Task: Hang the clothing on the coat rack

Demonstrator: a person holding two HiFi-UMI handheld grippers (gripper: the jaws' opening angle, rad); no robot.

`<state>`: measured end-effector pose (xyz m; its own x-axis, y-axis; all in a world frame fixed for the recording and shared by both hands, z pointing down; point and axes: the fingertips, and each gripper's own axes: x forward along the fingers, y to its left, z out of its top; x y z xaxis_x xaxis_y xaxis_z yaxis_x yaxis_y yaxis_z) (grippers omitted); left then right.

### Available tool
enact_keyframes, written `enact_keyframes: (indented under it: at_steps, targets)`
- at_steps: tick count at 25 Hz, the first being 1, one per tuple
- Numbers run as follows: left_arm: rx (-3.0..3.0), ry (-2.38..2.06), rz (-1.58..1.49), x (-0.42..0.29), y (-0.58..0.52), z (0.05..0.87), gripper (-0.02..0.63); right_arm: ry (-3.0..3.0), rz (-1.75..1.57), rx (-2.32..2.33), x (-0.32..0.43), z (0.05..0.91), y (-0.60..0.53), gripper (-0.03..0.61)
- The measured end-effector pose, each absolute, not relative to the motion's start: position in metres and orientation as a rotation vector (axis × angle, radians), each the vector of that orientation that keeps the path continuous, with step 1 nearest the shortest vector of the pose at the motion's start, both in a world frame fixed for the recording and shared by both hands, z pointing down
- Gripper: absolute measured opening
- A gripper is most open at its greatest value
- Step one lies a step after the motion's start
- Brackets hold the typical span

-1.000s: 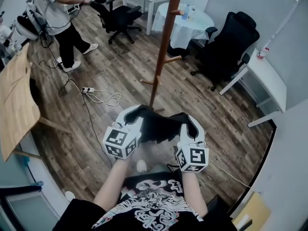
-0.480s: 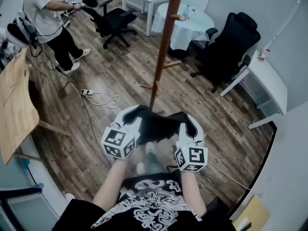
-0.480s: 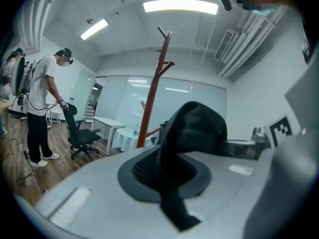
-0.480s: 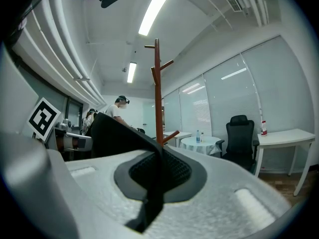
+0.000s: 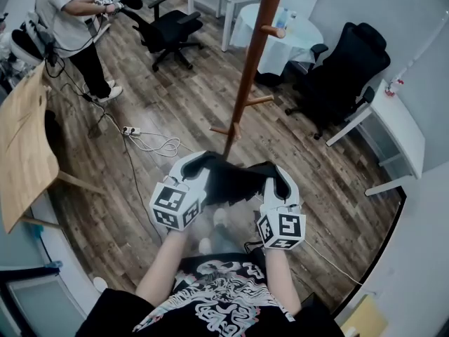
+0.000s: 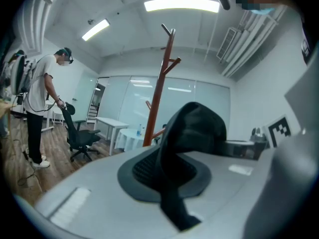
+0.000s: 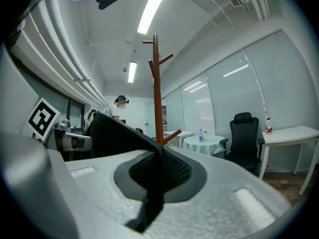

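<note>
an office with a brown wood-plank floor (image 5: 175, 104), a round white-draped bench (image 5: 280, 37) and black swivel chairs (image 5: 344, 69). a tall reddish-brown wooden coat rack (image 5: 249, 69) stands just ahead. the left claw (image 5: 202, 164) and right claw (image 5: 276, 175) are each pressed together, pinching an edge of a black fabric garment (image 5: 235, 184) stretched between them, near the rack's foot and not yet on a peg. a person in a white shirt (image 5: 66, 9) stands far left.

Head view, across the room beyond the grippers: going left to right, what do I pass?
Wooden tabletop → standing person → black office chair → coat rack → second black office chair → white desk. The white tables behind the rack overlap its pole, so they are left out.
</note>
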<state>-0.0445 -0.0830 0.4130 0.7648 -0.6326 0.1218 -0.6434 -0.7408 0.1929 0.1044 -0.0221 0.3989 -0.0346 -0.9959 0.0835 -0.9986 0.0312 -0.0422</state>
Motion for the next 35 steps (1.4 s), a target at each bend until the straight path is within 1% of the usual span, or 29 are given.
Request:
enact_keyframes:
  at_steps: [18, 35]
  targets:
    - [2.724, -1.013, 0.067, -0.023, -0.132, 0.414, 0.009, -2.250, 0.139, 2.140, 0.124, 0.397, -0.072, 0.008]
    - [2.708, -1.028, 0.095, -0.005, -0.158, 0.424, 0.009, -2.261, 0.163, 2.115, 0.143, 0.403, -0.096, 0.008]
